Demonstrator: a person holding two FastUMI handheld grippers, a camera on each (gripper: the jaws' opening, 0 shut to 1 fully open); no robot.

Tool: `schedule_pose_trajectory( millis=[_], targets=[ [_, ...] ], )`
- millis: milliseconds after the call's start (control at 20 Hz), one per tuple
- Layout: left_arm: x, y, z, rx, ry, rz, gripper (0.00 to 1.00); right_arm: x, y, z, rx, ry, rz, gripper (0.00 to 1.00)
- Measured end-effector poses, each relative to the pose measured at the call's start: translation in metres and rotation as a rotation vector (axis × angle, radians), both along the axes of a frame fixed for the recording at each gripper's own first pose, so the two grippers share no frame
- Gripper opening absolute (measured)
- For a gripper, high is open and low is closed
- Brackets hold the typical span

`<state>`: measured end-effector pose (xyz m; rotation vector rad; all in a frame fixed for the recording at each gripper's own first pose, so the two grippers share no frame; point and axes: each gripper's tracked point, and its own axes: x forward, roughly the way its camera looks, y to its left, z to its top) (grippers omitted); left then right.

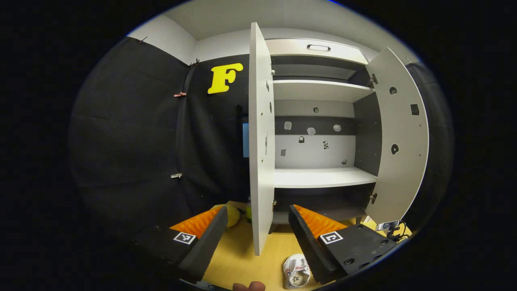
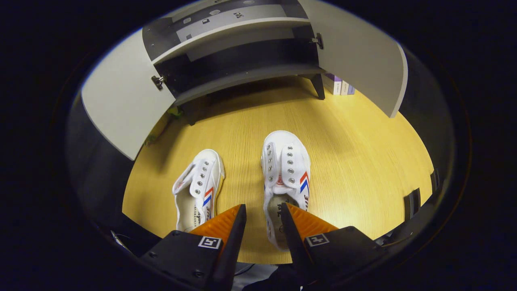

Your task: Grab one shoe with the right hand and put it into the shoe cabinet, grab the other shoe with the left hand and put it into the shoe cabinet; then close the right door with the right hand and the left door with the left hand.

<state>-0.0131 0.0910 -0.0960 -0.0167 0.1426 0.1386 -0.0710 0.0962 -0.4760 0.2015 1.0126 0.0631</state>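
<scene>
Two white canvas shoes with red and blue stripes lie on the wooden floor [image 2: 355,161], toes toward the cabinet. My right gripper [image 2: 262,207] is open just above the heel end of the right-hand shoe [image 2: 286,165]; that shoe's near side wall lies between the fingers, and one finger overlaps its opening. The other shoe [image 2: 200,188] lies to its left, apart. The cabinet's two doors [image 2: 121,101] [image 2: 355,52] stand wide open. My left gripper [image 1: 256,210] is open and empty, held up facing the left door's edge [image 1: 260,137] and the bare shelves [image 1: 319,177]. A shoe [image 1: 296,271] shows below it.
The right door [image 1: 400,137] swings out toward me. A yellow object [image 1: 233,215] lies by the cabinet's left foot. Purple books [image 2: 340,87] stand behind the right door. Part of a person's finger [image 1: 248,286] shows at the bottom edge.
</scene>
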Motion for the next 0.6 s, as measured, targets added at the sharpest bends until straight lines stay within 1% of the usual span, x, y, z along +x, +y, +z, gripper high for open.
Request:
schedule_pose_trajectory(
  millis=[100, 250, 400, 450, 550, 600],
  targets=[
    [0.000, 0.006, -0.003, 0.000, 0.008, 0.005, 0.95, 0.006, 0.006, -0.013, -0.002, 0.004, -0.008, 0.61],
    [0.002, 0.014, -0.013, 0.002, 0.028, 0.014, 0.95, 0.022, 0.007, -0.025, -0.047, -0.046, -0.004, 0.61],
    [0.004, 0.020, -0.025, 0.002, 0.055, 0.020, 0.95, 0.033, 0.006, -0.036, -0.079, -0.097, -0.043, 0.58],
    [0.005, 0.022, -0.028, 0.004, 0.064, 0.022, 0.95, 0.041, -0.002, -0.037, -0.101, -0.125, -0.066, 0.40],
    [0.004, 0.024, -0.032, 0.009, 0.078, 0.022, 0.95, 0.053, -0.002, -0.040, -0.098, -0.167, -0.098, 0.23],
    [0.004, 0.025, -0.035, 0.013, 0.085, 0.020, 0.95, 0.059, -0.003, -0.041, -0.095, -0.191, -0.107, 0.20]
  ],
)
